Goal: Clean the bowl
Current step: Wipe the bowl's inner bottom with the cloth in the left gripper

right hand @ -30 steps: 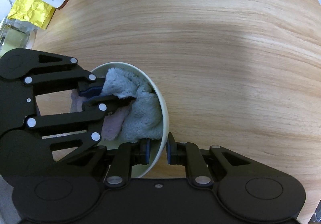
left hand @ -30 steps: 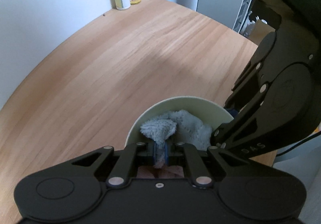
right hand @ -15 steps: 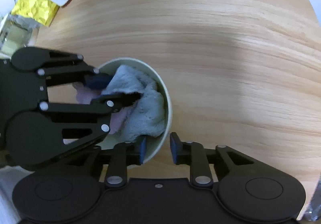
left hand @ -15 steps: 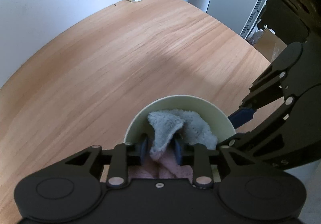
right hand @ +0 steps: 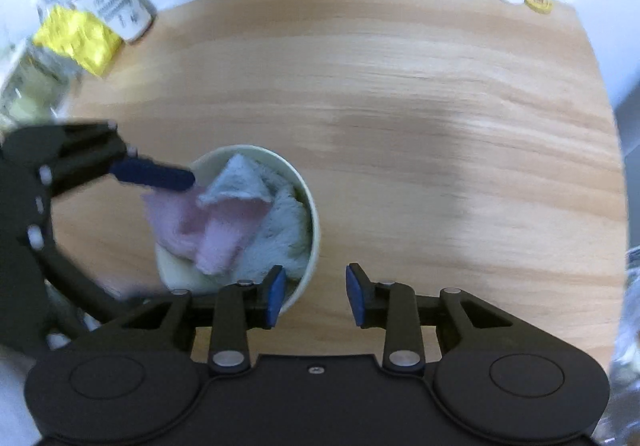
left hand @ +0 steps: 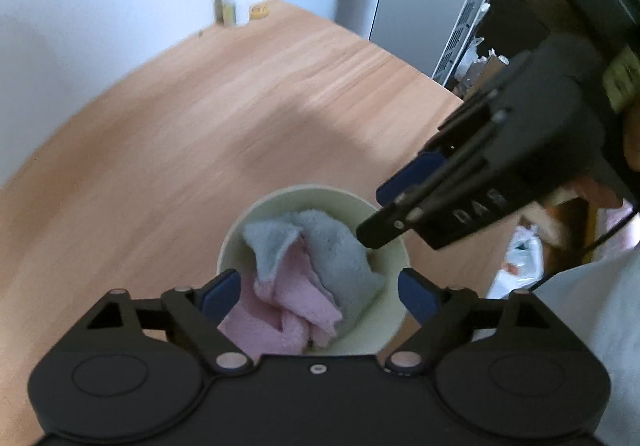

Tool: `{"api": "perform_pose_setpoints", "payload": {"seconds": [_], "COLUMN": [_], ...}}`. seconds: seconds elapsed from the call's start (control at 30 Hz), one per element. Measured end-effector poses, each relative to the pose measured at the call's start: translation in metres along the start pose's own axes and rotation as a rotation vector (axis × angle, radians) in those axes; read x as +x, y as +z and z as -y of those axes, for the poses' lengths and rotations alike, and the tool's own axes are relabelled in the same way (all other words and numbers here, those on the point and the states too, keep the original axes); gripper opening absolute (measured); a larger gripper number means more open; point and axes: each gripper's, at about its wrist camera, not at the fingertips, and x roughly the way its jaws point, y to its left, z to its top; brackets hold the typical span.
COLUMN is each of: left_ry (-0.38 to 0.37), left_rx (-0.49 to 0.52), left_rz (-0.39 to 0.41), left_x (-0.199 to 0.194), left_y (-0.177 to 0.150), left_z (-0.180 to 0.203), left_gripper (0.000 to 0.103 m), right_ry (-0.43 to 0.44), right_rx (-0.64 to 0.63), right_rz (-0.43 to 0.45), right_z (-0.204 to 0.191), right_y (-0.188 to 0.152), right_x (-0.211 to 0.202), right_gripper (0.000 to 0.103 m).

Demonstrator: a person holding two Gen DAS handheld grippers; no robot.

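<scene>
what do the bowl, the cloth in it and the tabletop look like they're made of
Pale green round bowl: smooth, matte wall, thin even rim; ceramic or plastic, cannot tell which.
Grey and pink fluffy cloth: soft pile, floppy folds, probably microfibre or terry.
Light wooden tabletop: long streaked grain, low sheen; wood or wood-look laminate.

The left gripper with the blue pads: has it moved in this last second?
Yes. The left gripper has let go of the grey-and-pink cloth, opened wide and drawn back from the pale green bowl, which now looks smaller on the wooden table.
</scene>
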Motion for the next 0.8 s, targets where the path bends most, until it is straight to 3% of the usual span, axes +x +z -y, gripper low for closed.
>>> {"api": "perform_pose_setpoints", "payload": {"seconds": [0.1, 0.17, 0.33, 0.43, 0.47, 0.5, 0.57, 0.63, 0.7, 0.8], "left_ry": [-0.011, 0.004, 0.031, 0.036, 0.041, 0.044, 0.031, 0.031, 0.035, 0.042], "left_rx": [-0.055, -0.028, 0.022, 0.04, 0.044, 0.045, 0.042, 0.057, 0.07, 0.065], "left_rz": [-0.016, -0.007, -0.005, -0.036, -0.047, -0.05, -0.059, -0.065, -0.066, -0.058], "left_x": [0.011, 0.013, 0.021, 0.031, 0.034, 0.035, 0.038, 0.041, 0.043, 0.044], "left_y": [0.005, 0.006, 0.006, 0.006, 0.006, 0.006, 0.005, 0.004, 0.003, 0.004], "left_z": [-0.007, -0.004, 0.007, 0.011, 0.012, 0.012, 0.01, 0.011, 0.011, 0.011], "left_gripper": [0.087, 0.087, 0.086, 0.069, 0.057, 0.052, 0.051, 0.044, 0.032, 0.026], "right_ry": [0.032, 0.053, 0.085, 0.104, 0.099, 0.095, 0.086, 0.082, 0.084, 0.09], "right_rx": [0.035, 0.052, 0.075, 0.076, 0.065, 0.054, 0.033, 0.018, 0.0, -0.013], "right_rz": [0.008, 0.009, -0.007, -0.014, -0.015, -0.016, -0.02, -0.021, -0.018, -0.03], "right_z": [0.005, 0.008, 0.014, 0.011, 0.01, 0.01, 0.008, 0.007, 0.006, 0.006], "right_y": [0.007, 0.012, 0.015, 0.016, 0.015, 0.015, 0.014, 0.014, 0.013, 0.016], "right_x": [0.004, 0.007, 0.011, 0.016, 0.015, 0.014, 0.013, 0.012, 0.012, 0.014], "right_gripper": [0.033, 0.016, 0.012, 0.009, 0.009, 0.009, 0.008, 0.009, 0.009, 0.009]}}
